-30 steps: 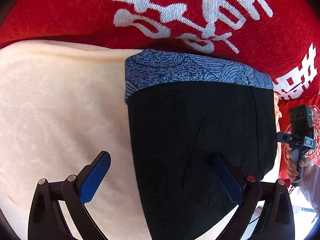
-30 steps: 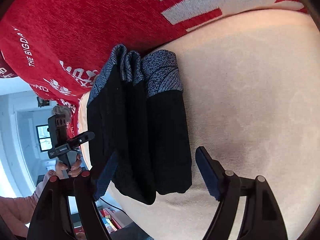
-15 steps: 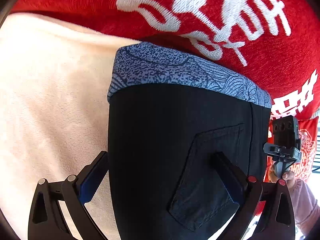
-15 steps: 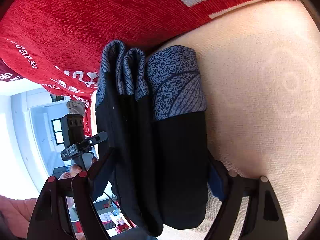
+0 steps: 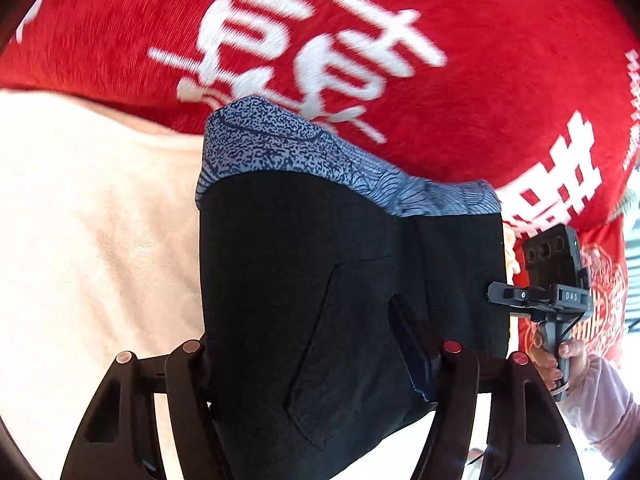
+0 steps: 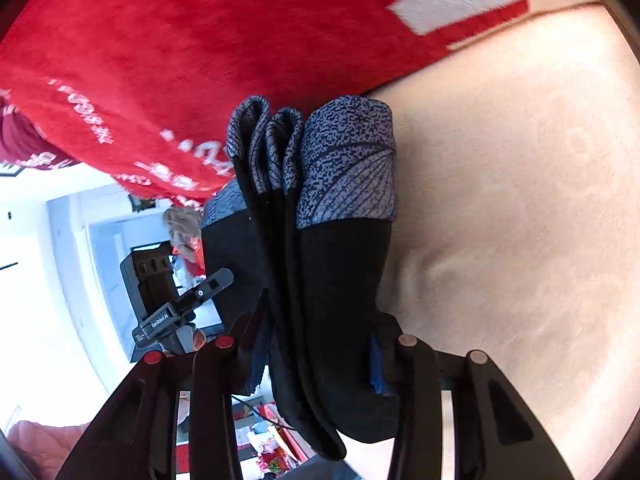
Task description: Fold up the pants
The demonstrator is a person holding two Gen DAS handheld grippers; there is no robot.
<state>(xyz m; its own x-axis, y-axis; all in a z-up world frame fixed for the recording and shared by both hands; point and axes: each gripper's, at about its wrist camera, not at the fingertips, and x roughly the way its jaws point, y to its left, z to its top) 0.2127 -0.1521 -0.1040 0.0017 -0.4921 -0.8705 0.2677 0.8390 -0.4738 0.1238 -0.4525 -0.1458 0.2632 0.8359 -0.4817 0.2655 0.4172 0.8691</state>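
Your left gripper (image 5: 304, 364) pinches one folded pair of black pants (image 5: 320, 280) between its fingers; your right gripper (image 6: 316, 354) clamps the same bundle from the other edge, where three stacked folds of the speckled blue waistband (image 6: 344, 168) show. The pants lie on the cream cushion (image 6: 520, 200), waistband end against the red blanket (image 5: 320, 20) with white characters. The white lettering is too blurred to read.
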